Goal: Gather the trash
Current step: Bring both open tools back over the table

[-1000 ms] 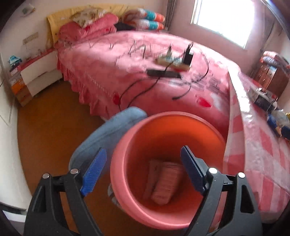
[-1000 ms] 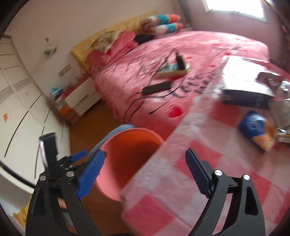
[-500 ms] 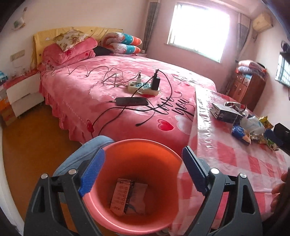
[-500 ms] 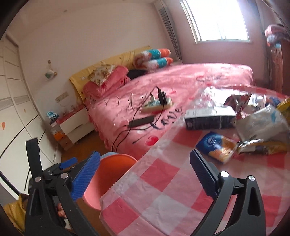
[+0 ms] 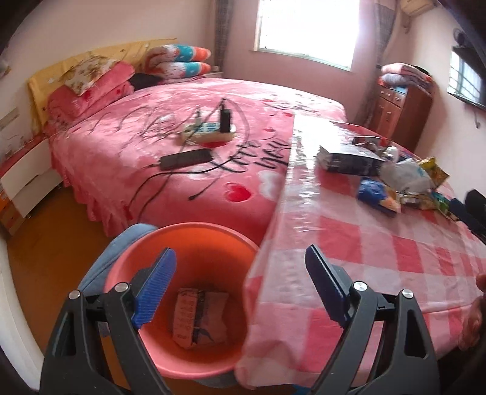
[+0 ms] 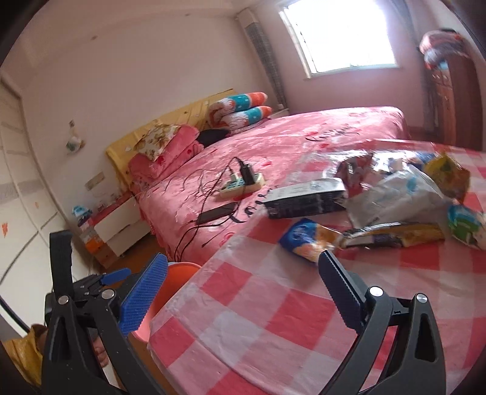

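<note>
Both my grippers, left (image 5: 240, 288) and right (image 6: 240, 296), now gape empty, swung from bin (image 5: 194, 240) toward wrappers (image 6: 309, 240) ahead; right jaws just widened.

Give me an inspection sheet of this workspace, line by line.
Surface: table under a pink-and-white checked cloth with a clear plastic cover.
Job's things: blue snack packet, white plastic bag, yellow wrapper and black box on the table; orange bucket beside it on the floor, with wrappers inside.
Clutter: nothing seen beyond the trash.
Grippers: left gripper above the bucket, jaws open, empty; right gripper over the table edge, jaws just opened wider, empty.
Cables: power strip, charger leads and phone on the bed.
Surroundings: pink bed, wooden dresser, window.
</note>
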